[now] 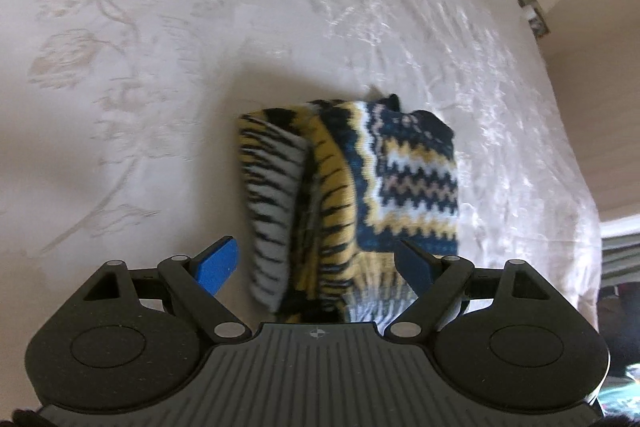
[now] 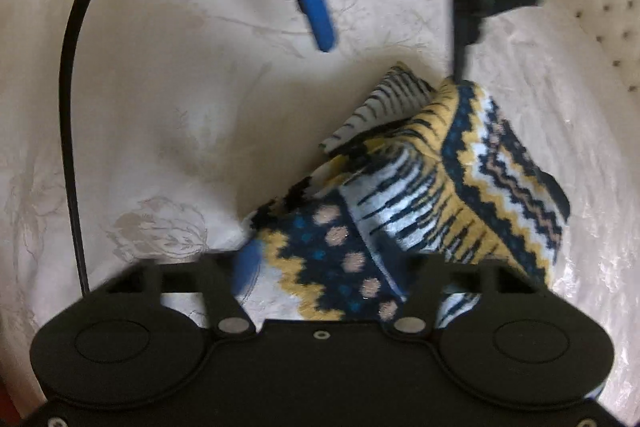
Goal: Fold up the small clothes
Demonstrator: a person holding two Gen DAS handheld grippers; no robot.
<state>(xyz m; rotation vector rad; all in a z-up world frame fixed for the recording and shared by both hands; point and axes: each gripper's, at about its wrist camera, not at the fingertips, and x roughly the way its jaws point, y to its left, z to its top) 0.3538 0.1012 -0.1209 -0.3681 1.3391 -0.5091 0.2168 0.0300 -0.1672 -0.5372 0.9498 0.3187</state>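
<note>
A small knitted garment (image 1: 348, 195) in navy, yellow and white zigzag stripes lies bunched and partly folded on a cream bedspread (image 1: 160, 67). My left gripper (image 1: 316, 263) is open, its blue fingertips (image 1: 218, 265) spread on either side of the garment's near end. In the right wrist view the garment (image 2: 420, 187) lies crumpled right in front of my right gripper (image 2: 332, 275), which is open with the cloth between its fingers. The left gripper (image 2: 384, 39) shows there from above, open over the garment's far end.
The bedspread (image 2: 140, 107) has a pale flower pattern. A tufted cream headboard (image 2: 592, 7) stands at the far right. A black cable (image 2: 70, 107) hangs on the left. The bed's edge and floor (image 1: 592, 87) lie to the right.
</note>
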